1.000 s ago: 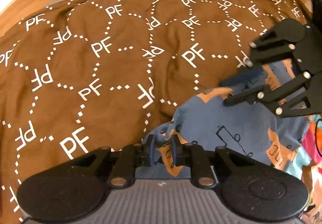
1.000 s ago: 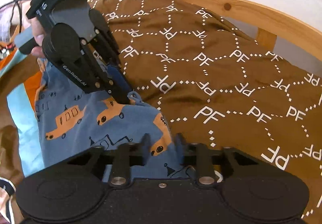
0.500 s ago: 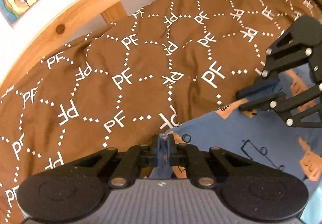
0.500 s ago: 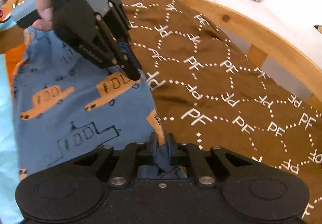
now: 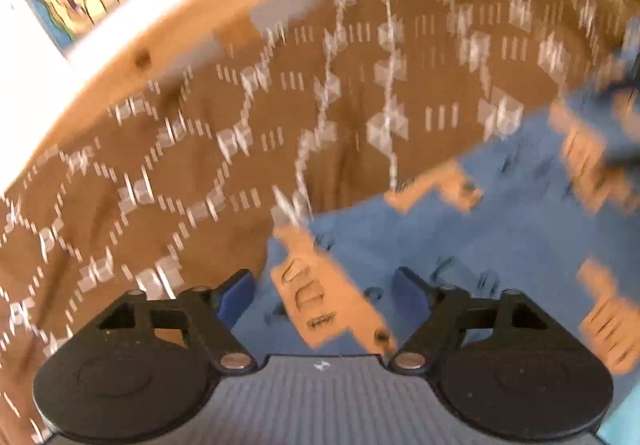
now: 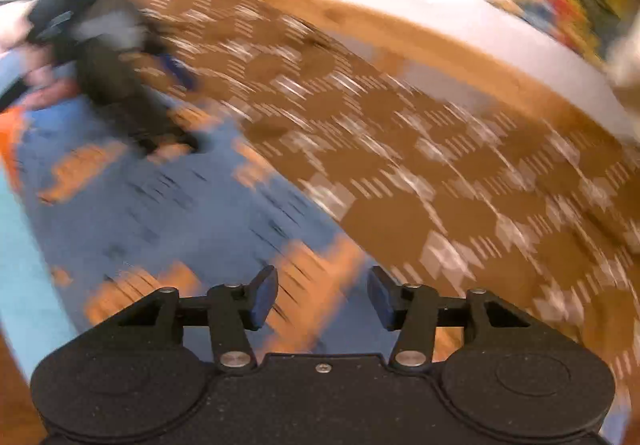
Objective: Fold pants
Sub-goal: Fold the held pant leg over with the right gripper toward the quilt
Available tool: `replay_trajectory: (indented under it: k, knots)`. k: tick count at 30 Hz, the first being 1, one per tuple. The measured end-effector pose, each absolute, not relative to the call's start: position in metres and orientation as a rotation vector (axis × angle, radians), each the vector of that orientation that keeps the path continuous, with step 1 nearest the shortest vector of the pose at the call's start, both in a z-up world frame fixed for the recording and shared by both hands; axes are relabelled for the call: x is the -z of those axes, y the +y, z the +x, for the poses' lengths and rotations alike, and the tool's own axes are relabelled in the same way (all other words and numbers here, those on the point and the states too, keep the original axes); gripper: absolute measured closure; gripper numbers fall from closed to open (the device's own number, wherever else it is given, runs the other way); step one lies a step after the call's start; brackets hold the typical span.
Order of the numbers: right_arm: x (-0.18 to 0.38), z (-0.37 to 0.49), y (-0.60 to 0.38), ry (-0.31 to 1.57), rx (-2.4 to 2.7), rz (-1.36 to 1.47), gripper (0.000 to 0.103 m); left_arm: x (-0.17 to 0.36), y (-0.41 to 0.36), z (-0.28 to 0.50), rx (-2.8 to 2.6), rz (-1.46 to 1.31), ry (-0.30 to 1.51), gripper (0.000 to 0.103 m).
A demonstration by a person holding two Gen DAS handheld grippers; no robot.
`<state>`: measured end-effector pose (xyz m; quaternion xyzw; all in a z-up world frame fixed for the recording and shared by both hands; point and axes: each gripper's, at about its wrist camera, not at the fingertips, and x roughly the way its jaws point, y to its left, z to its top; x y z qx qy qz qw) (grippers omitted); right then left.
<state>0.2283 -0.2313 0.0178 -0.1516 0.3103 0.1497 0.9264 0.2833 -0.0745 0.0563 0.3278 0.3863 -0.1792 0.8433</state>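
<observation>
Left wrist view: left gripper point(image 5: 323, 295) fingers spreading with blue car-print pants point(image 5: 480, 245) lying loose between them at lower right on brown bedspread point(image 5: 240, 125); right gripper point(image 6: 322, 299) likewise opening, apparently releasing the edge to rest flat.

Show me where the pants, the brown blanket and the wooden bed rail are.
pants point(image 5: 500, 245), left wrist view, plain blue cloth between the orange cars
blanket point(image 5: 168, 197), left wrist view, brown patterned stretch left of the pants
bed rail point(image 6: 452, 45), right wrist view, curved wooden top edge
</observation>
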Motion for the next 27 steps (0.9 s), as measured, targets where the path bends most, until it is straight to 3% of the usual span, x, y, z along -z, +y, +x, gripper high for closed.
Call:
replay_trajectory:
  k: [2,3,5,7,18,22,27]
  knots:
    - [-0.015,0.223,-0.253,0.652,-0.177,-0.267,0.032,-0.051,-0.072,0.280,0.315,0.656,0.772,0.006]
    - [-0.019,0.217,-0.265,0.650,-0.150,-0.227,0.031,-0.053,-0.071,0.281,0.290,0.633,0.777,0.006]
    - [-0.032,0.201,-0.286,0.621,-0.132,-0.169,0.014,-0.060,-0.070,0.283,0.259,0.567,0.812,0.005]
    - [-0.046,0.180,-0.305,0.567,-0.058,-0.161,0.005,-0.069,-0.076,0.281,0.256,0.506,0.819,0.005]
    - [-0.046,0.094,-0.374,0.611,0.194,0.251,0.019,-0.112,-0.231,0.245,0.896,0.382,0.639,0.007]
    - [-0.033,0.074,-0.383,0.606,0.178,0.390,0.024,-0.114,-0.284,0.237,1.068,0.477,0.563,0.020]
    - [-0.024,0.075,-0.392,0.561,0.175,0.448,0.031,-0.105,-0.317,0.251,1.182,0.490,0.645,0.032]
